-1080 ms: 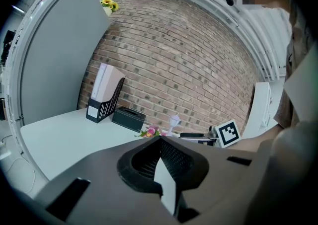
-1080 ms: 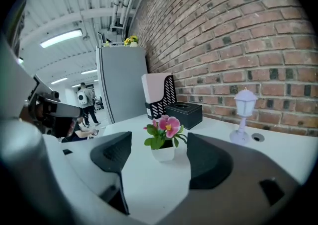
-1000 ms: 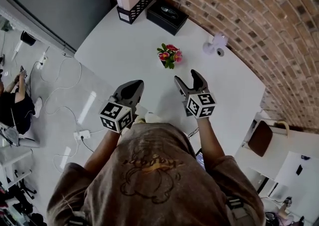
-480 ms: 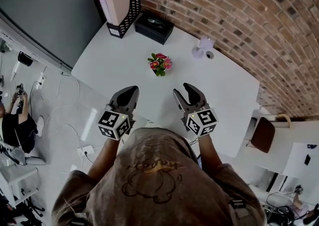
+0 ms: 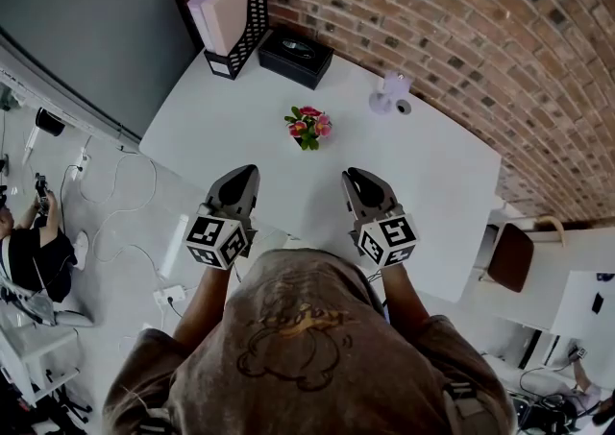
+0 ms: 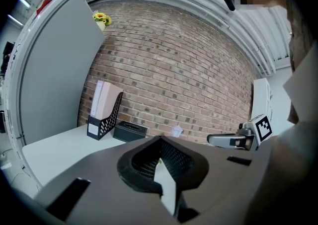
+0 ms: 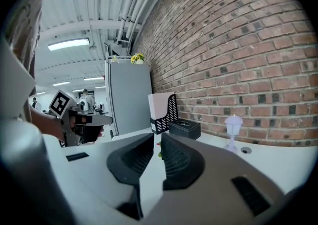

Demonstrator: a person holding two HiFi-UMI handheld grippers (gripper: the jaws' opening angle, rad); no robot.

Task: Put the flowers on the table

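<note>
The flowers (image 5: 308, 126), a small pink and green bunch, stand upright on the white table (image 5: 231, 107) near its middle. Both grippers hover at the table's near edge, well short of the bunch. My left gripper (image 5: 242, 177) is shut and empty; its tips meet in the left gripper view (image 6: 160, 142). My right gripper (image 5: 357, 180) is closing, its jaws down to a thin slit with nothing between them. In the right gripper view (image 7: 158, 140) a sliver of the flowers (image 7: 159, 150) shows far beyond that slit.
A brick wall (image 5: 461, 30) runs behind the table. At the back stand a black magazine file (image 5: 231, 11) and a black box (image 5: 296, 55). A small white lamp (image 5: 392, 92) sits at the back right. Cables lie on the floor (image 5: 125, 222) to the left.
The right gripper's jaws have come together from wide open. Both grippers have drawn back a little from the flowers, which stand where they were on the table.
</note>
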